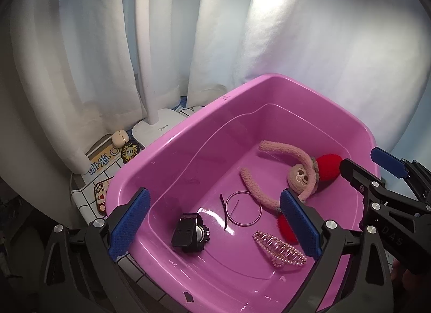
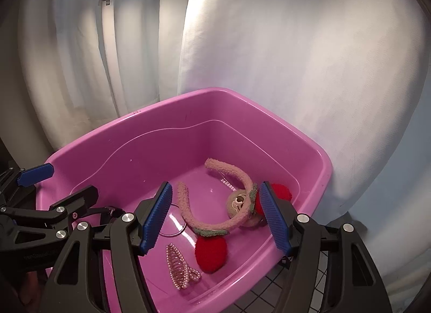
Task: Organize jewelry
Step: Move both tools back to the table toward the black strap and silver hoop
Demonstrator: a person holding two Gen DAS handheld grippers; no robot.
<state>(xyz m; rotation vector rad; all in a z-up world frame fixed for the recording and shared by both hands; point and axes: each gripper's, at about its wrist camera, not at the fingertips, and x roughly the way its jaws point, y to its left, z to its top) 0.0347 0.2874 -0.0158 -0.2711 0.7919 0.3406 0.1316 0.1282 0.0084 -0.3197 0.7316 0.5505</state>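
Both the left gripper [image 1: 215, 228] and right gripper [image 2: 216, 217] are held released above the pink plastic tub [image 1: 269, 81]; another piece is judged due for collection.

in the left wrist view, the right pad of the left gripper [image 1: 214, 228] covers part of the plush headband [image 1: 272, 175] and most of its lower red pompom [image 1: 287, 225]. the upper red pompom [image 1: 327, 167] is partly hidden behind the right gripper [image 1: 369, 163]. the black watch [image 1: 190, 236] lies face down, dial unseen. the print on the items behind the pink tub [image 1: 167, 148] is too small to read. in the right wrist view, the thin bangle [image 2: 175, 229] is largely hidden by the left pad, and the watch is out of sight.
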